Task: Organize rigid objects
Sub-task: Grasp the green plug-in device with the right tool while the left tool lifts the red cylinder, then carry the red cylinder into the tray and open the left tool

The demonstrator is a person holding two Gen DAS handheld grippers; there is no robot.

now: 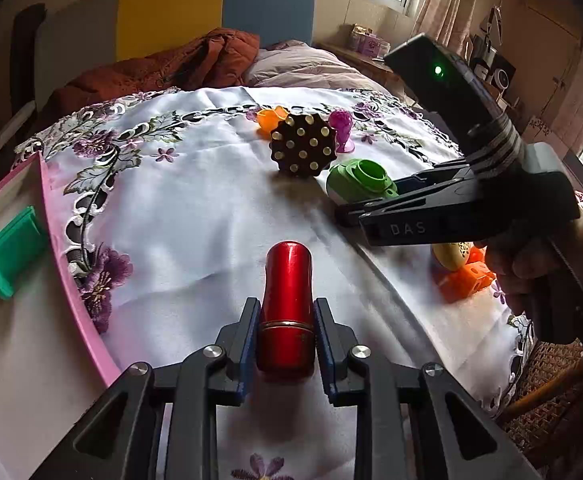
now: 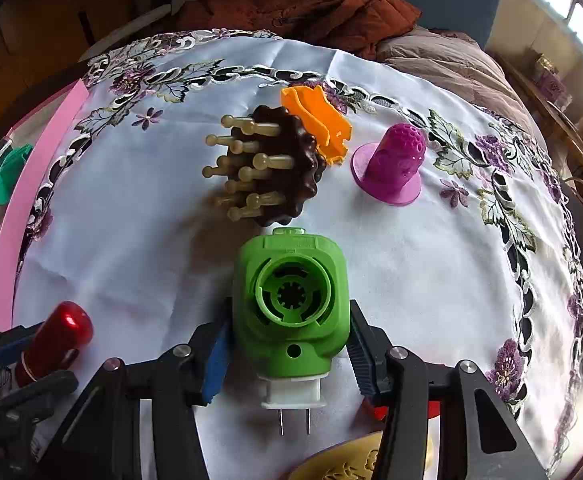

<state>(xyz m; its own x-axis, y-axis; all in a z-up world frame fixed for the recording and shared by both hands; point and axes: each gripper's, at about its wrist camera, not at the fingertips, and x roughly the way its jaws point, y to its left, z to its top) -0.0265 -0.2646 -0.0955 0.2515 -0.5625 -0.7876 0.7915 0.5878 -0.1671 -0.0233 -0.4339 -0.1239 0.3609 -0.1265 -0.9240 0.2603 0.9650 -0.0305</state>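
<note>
A red metal cylinder (image 1: 289, 272) lies between the fingers of my left gripper (image 1: 286, 308), which is shut on its lower half above the white embroidered cloth. In the right wrist view the same red cylinder (image 2: 63, 332) shows at the lower left. My right gripper (image 2: 290, 316) has both blue pads against the sides of a green plug-in device (image 2: 291, 304), whose white base and two metal prongs point back at the camera. The left wrist view shows that green device (image 1: 355, 178) at the tips of the right gripper (image 1: 351, 212), held by a hand.
A brown knobbed massager (image 2: 275, 172), an orange clip (image 2: 319, 120) and a purple perforated cone (image 2: 391, 164) stand beyond the green device. A pink-rimmed tray (image 1: 63, 240) at the left holds a teal piece (image 1: 11, 256). An orange cube (image 1: 467, 276) and a yellow egg shape (image 1: 451, 254) sit at the right.
</note>
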